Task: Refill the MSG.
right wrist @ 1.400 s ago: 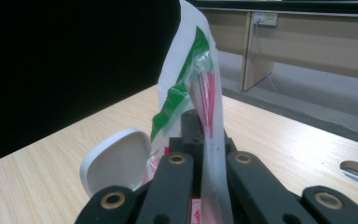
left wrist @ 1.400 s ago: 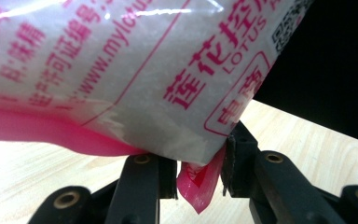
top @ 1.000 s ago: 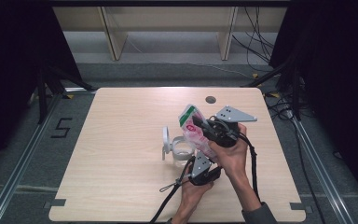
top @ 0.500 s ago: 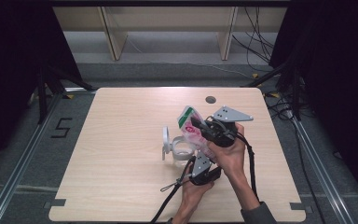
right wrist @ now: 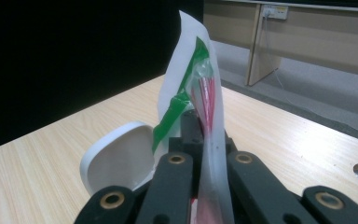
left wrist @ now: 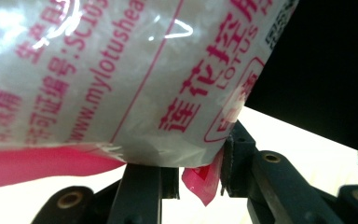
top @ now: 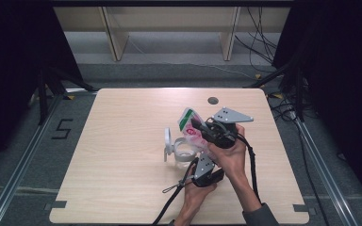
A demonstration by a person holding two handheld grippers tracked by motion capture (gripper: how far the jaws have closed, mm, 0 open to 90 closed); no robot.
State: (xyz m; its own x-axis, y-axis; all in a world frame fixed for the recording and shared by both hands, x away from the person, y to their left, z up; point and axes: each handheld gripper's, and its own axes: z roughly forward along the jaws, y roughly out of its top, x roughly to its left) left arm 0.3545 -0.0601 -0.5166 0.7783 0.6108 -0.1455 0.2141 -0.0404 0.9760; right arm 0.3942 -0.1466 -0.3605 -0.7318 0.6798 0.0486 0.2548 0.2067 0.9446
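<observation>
Overhead, bag [top: 192, 128] pinched in right tongs [top: 202, 129], corner between left tongs [left wrist: 200, 179]

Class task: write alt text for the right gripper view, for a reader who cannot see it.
The right gripper has its two black jaws shut on a plastic pouch with green and red print, standing upright. A white lid sits behind on the wooden table.

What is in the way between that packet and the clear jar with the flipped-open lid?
Nothing visible. The packet hangs tilted just above the clear jar, whose white lid is swung aside. Right tongs pinch its edge; left tongs hold a lower corner.
</observation>
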